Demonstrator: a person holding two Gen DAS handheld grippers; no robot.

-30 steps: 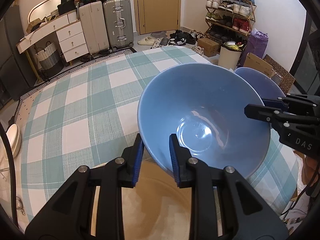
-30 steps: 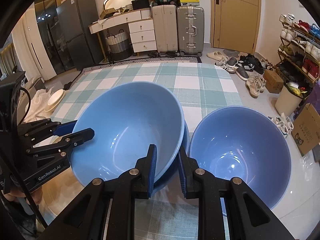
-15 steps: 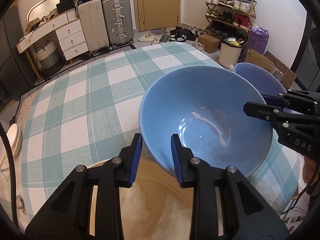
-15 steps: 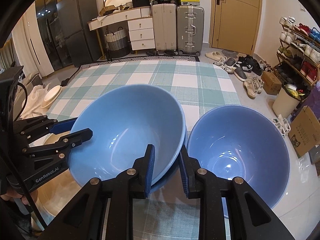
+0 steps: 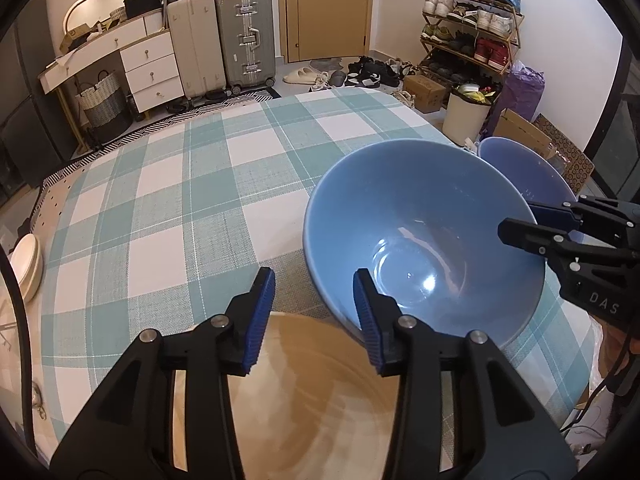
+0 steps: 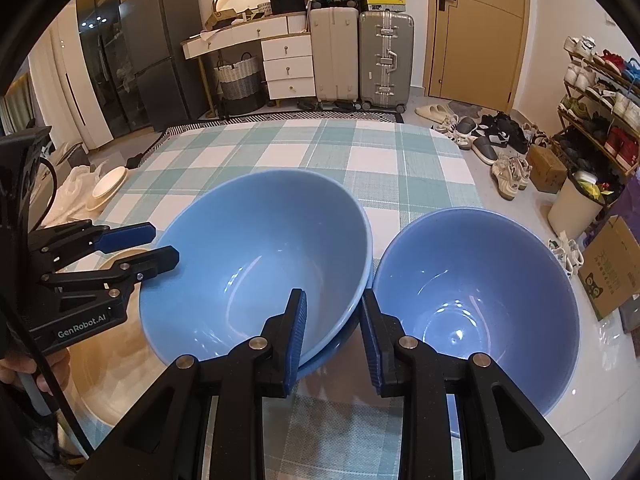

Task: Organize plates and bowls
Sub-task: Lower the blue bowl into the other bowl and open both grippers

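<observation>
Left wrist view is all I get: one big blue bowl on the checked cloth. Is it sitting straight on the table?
Observer: No. The right wrist view shows the top blue bowl nested in a second blue bowl, whose rim peeks out underneath.
Operator: And the bowl half hidden behind it?
Observer: That separate blue bowl stands empty on its own, just beside the stacked pair.
Operator: What is the black claw at my right edge doing?
Observer: That is the right hand-held gripper. It straddles the stacked rims, with one finger inside the top blue bowl and one outside. The pads look clear of the rims.
</observation>
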